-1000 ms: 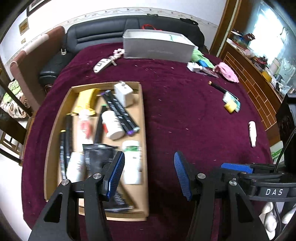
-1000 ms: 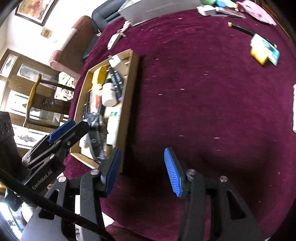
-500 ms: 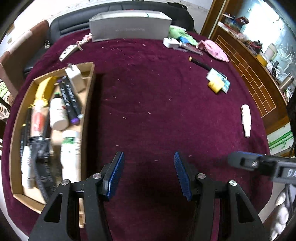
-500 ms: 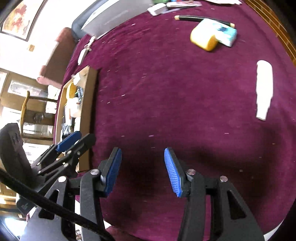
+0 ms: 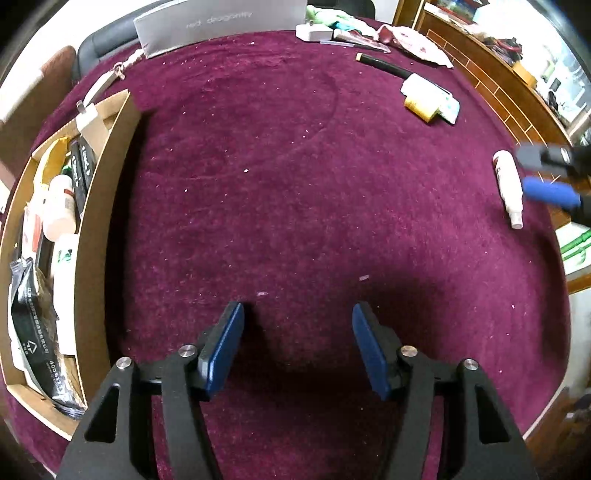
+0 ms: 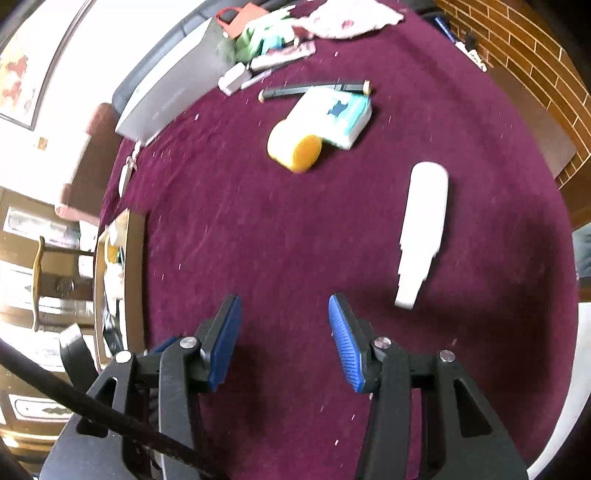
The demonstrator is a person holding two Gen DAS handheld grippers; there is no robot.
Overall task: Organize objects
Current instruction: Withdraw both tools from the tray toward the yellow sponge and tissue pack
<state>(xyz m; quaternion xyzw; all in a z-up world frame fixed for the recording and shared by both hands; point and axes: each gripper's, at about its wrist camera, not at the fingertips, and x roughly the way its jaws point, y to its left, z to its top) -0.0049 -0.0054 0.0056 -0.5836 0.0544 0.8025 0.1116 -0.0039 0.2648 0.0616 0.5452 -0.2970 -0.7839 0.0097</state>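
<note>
A cardboard tray [image 5: 92,236] full of tubes, bottles and pouches lies at the left of the maroon tablecloth [image 5: 295,184]. My left gripper [image 5: 297,332] hangs over bare cloth right of the tray, its jaws opening, nothing between them. My right gripper [image 6: 284,325] is open and empty, low over the cloth. A white bottle [image 6: 421,229] lies on its side just ahead and right of it. In the left wrist view the same white bottle [image 5: 509,188] lies at the right edge beside my blurred right gripper [image 5: 546,173]. A yellow roll [image 6: 295,147] leans on a white-and-teal pack [image 6: 336,114].
A black pen [image 6: 314,88] lies behind the pack. A grey box [image 5: 221,26], a white charger [image 5: 314,33], green and pink cloths [image 6: 351,18] and a key fob [image 5: 99,85] sit along the far edge. A brick ledge [image 6: 535,55] runs on the right.
Both grippers have swept right, away from the tray. The left one has sunk closer to the cloth and its jaws stand wider. The white bottle now lies near the right gripper.
</note>
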